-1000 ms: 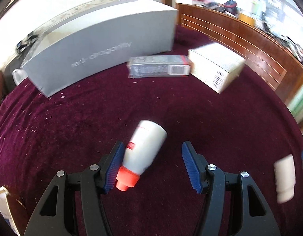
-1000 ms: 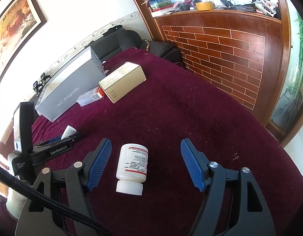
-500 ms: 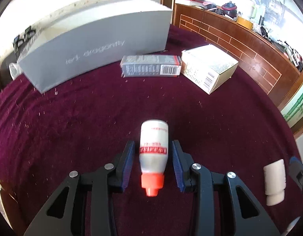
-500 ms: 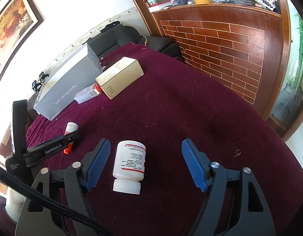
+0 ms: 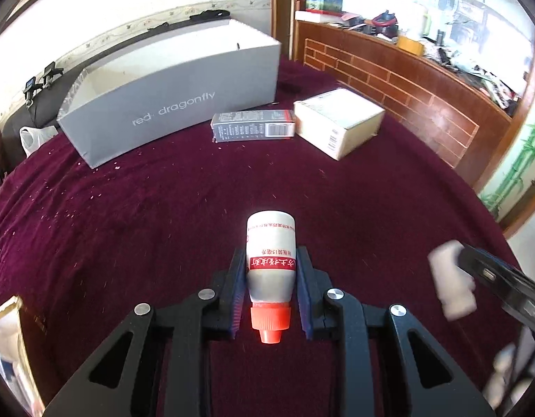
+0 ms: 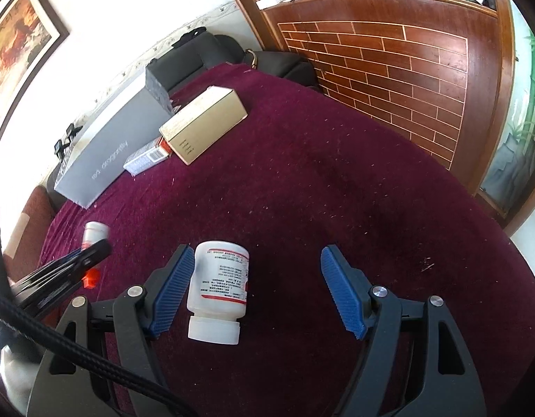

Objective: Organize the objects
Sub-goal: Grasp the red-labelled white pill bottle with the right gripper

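Note:
A small white bottle [image 5: 271, 243] with a red label and orange-red cap sits between the blue pads of my left gripper [image 5: 271, 257], cap towards the camera. The jaws are closing and the pads press its sides. It hangs a little above the maroon tablecloth [image 5: 128, 208]. In the right wrist view the same small bottle [image 6: 95, 231] shows at the left. My right gripper [image 6: 257, 253] stands open over a white pill bottle [image 6: 219, 285] lying on the cloth, close to the left pad [image 6: 170, 285] and well clear of the right one.
An open grey shoe box [image 5: 170, 97] stands at the back of the table. Beside it lie a small grey carton [image 5: 253, 127] and a cream box [image 5: 340, 121]. A brick-patterned wooden counter [image 5: 406, 83] runs along the right.
My left jaws have closed from wide apart onto the small bottle, which turned straight between the pads and rose off the cloth. The right gripper has barely moved.

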`<state>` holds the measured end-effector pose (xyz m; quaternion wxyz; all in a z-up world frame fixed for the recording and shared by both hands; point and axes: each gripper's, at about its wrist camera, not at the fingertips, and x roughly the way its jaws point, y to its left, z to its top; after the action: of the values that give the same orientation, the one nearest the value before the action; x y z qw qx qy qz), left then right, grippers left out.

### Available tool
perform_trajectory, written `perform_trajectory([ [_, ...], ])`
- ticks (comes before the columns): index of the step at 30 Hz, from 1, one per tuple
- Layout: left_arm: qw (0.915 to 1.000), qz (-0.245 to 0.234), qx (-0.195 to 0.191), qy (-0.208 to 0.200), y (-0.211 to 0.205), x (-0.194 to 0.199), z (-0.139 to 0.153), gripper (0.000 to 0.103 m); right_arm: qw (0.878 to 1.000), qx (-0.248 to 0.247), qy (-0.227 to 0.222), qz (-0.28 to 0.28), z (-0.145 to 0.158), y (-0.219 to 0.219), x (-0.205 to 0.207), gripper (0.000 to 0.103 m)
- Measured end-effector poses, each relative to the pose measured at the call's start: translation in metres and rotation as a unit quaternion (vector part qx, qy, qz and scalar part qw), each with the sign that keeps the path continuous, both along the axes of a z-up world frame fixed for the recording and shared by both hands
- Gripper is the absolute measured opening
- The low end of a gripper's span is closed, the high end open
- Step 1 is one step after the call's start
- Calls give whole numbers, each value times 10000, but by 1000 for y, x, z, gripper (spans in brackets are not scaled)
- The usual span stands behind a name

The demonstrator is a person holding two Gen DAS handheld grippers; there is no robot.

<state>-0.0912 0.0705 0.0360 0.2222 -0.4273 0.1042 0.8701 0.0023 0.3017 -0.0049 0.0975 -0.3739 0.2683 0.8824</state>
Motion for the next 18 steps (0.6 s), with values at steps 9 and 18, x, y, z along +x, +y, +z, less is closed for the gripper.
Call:
perform_trajectory([
  [9, 9990, -159, 324, -259, -21, 71, 11, 22, 9993, 294, -100, 230, -2, -15, -5, 75],
  [18, 9986, -2, 522, -131, -49, 116, 24, 22, 9977, 539, -368, 175, -1, -23, -8, 75],
])
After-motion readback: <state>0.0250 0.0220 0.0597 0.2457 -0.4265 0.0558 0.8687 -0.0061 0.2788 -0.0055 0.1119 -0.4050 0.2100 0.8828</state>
